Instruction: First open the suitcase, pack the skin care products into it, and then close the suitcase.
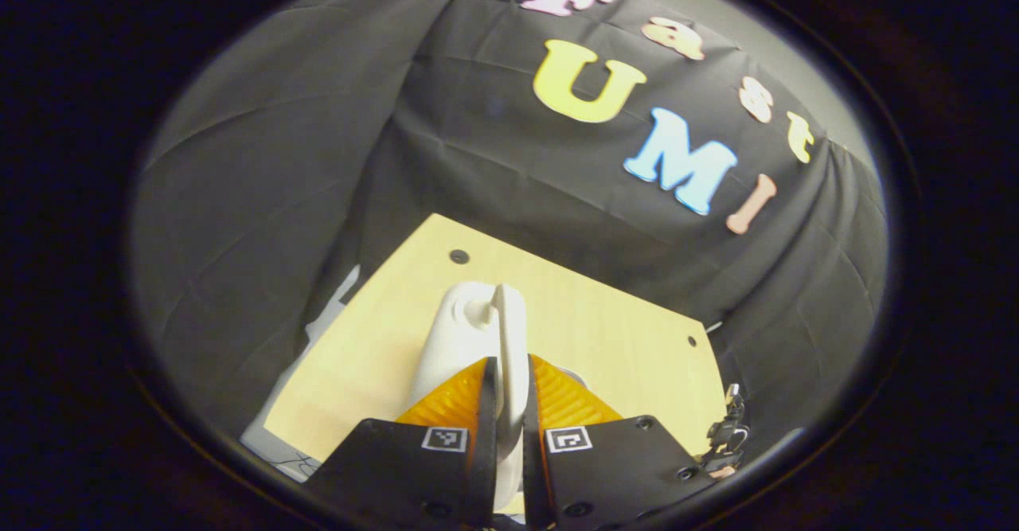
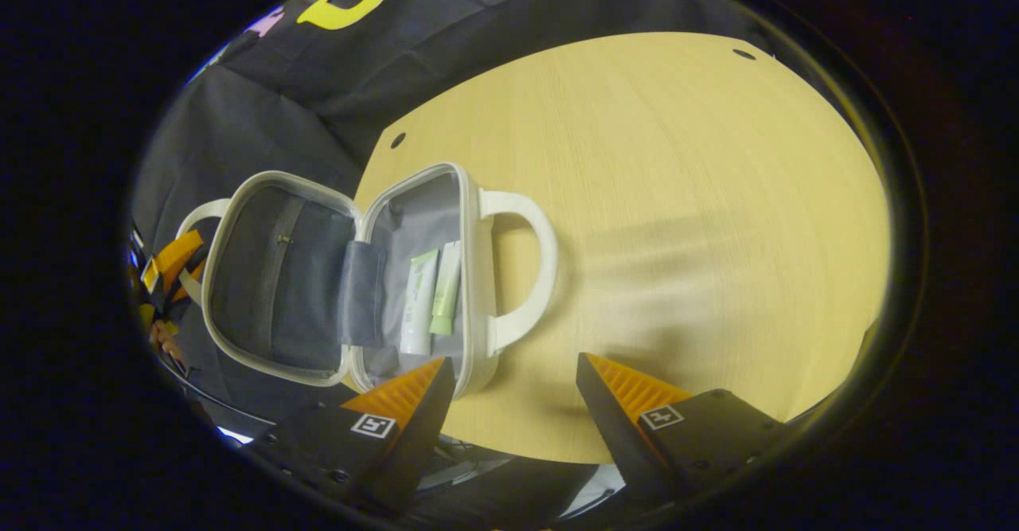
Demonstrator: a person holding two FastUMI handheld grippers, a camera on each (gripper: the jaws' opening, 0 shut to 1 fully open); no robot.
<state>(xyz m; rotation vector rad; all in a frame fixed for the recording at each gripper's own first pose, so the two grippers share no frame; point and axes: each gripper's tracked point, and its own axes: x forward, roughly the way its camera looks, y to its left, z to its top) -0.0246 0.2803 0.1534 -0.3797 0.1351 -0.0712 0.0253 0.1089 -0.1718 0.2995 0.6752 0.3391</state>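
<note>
Suitcase (image 2: 358, 276) lies open on table (image 2: 677, 197), two skincare tubes (image 2: 430, 300) already laid inside. Lid edge (image 1: 501, 340) is pinched betw. both fingers of left gripper (image 1: 509, 404), prob. to swing it shut. Right gripper (image 2: 513, 392) is held wide open, empty, near the case's front.

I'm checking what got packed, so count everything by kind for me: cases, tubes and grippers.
Open white hard-shell suitcase with grey lining: 1
Skin care tubes inside it: 2, one white-and-green, one pale green
Grippers: 2, left gripper, right gripper
Total: 5
</note>
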